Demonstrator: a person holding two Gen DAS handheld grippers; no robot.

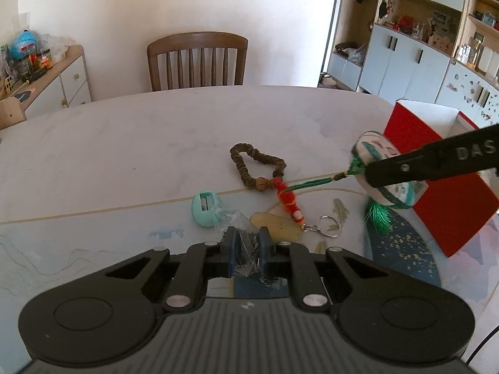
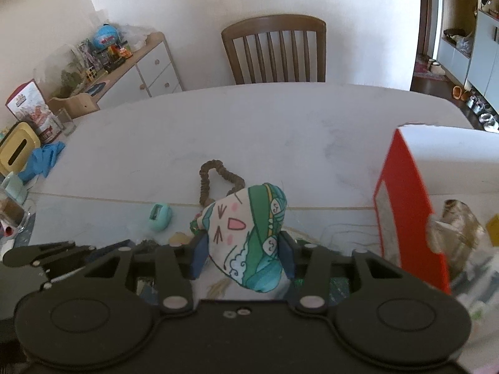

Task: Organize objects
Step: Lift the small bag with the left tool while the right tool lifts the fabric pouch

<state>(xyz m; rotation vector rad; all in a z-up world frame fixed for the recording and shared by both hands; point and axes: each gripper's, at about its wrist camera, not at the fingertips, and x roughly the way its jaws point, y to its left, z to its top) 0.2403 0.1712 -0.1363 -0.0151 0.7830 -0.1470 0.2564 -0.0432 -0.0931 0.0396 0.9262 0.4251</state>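
My left gripper (image 1: 248,240) is low over the table, shut on a small clear plastic bag (image 1: 232,219) with dark contents. Just beyond it lie a teal pencil sharpener (image 1: 205,208), a brown bead bracelet (image 1: 255,165), a red knotted keychain (image 1: 288,201) with a key ring, and a pale yellow piece (image 1: 277,224). My right gripper (image 2: 243,249) is shut on a fabric sachet (image 2: 249,233) printed with a cat face, held above the table. Its green tassel (image 1: 377,218) hangs down and its green cord trails to the keychain. A red open box (image 2: 405,202) stands right of the sachet.
A wooden chair (image 1: 198,59) stands at the table's far edge. In the right wrist view a yellow tissue box (image 2: 17,152), a blue cloth (image 2: 43,159) and a glass (image 2: 67,121) crowd the table's left end. A sideboard (image 2: 137,68) and wall cabinets (image 1: 421,59) lie beyond.
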